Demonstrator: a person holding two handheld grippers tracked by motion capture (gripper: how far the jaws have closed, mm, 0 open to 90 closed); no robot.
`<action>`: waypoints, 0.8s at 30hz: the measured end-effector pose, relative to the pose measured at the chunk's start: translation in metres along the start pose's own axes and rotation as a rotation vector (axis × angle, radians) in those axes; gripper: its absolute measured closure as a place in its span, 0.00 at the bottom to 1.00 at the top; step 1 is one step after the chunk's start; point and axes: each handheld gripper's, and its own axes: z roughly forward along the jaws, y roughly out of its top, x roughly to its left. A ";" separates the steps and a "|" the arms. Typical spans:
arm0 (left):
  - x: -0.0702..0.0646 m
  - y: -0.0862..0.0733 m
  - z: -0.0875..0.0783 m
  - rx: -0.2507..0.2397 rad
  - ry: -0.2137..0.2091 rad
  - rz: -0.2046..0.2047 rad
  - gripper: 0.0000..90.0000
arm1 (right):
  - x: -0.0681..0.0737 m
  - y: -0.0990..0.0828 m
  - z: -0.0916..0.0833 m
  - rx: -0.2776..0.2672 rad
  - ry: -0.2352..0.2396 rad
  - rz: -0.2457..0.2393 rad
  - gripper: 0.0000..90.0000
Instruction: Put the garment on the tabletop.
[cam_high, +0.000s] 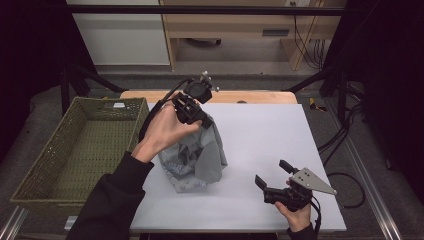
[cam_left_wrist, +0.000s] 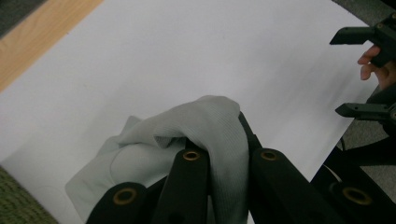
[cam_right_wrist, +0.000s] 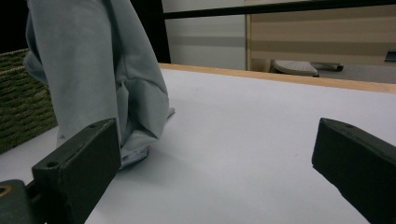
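cloth: a pale grey garment (cam_high: 197, 157), centre of the high view, hangs bunched from the left gripper, its lower folds resting on the white table (cam_high: 265, 135)
left gripper (cam_high: 192, 111): jaws closed on a top fold of the cloth
right gripper (cam_high: 274, 175): lower right, jaws wide apart, holding nothing
basket (cam_high: 30, 172): woven, left of the frame, beside the table
risk: only one thin fold looks pinched, so the cloth could slip free if lifted quickly, or snag on the basket rim

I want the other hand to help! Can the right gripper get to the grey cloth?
Probably yes. The right gripper is open, and bare white table lies between it and the hanging grey cloth.
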 end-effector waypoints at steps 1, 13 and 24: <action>0.001 -0.002 0.004 -0.003 -0.012 -0.003 0.96 | 0.000 0.000 0.000 0.000 0.001 -0.005 0.02; 0.003 -0.016 0.048 0.013 -0.049 0.001 0.95 | -0.002 0.000 -0.001 -0.011 -0.007 0.011 0.02; 0.006 -0.034 0.089 0.020 -0.093 -0.003 0.95 | -0.004 0.000 -0.003 -0.012 -0.011 0.015 0.02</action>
